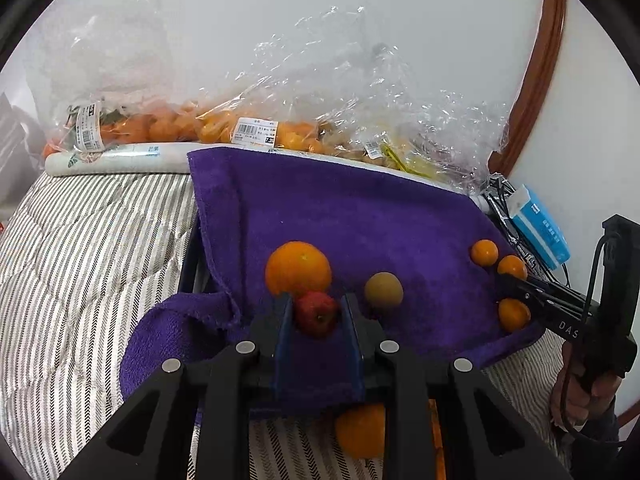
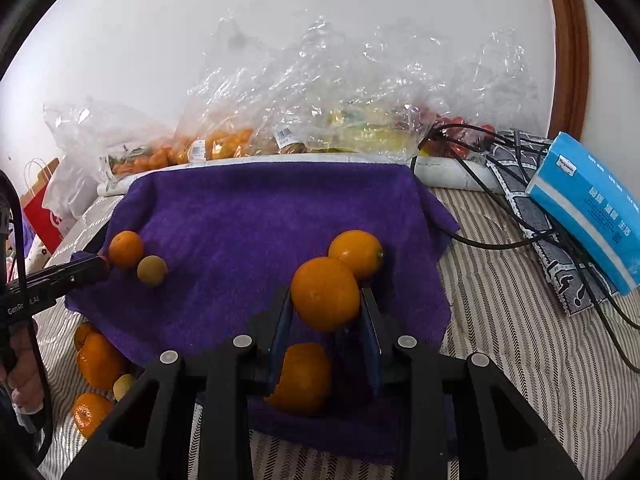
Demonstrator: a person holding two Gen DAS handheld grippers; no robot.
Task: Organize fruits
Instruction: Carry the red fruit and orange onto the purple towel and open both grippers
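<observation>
A purple towel (image 1: 360, 208) is draped over a dark box on the striped bedding. My left gripper (image 1: 316, 304) is shut on a small red apple (image 1: 316, 314) just above the towel, in front of a large orange (image 1: 298, 268) and a yellow-green fruit (image 1: 383, 290). My right gripper (image 2: 326, 291) is shut on an orange (image 2: 325, 294) over the towel's right side. A second orange (image 2: 356, 254) lies behind it and a third orange (image 2: 302, 378) lies below, between the finger bases. In the right wrist view the left gripper (image 2: 92, 268) reaches in from the left.
Clear plastic bags of fruit (image 2: 224, 144) line the white wall behind a white roll (image 1: 120, 158). A blue tissue pack (image 2: 592, 208) and black cables (image 2: 500, 240) lie on the right. Loose oranges (image 2: 100, 360) sit on the striped bedding (image 1: 80, 260) beside the towel's front edge.
</observation>
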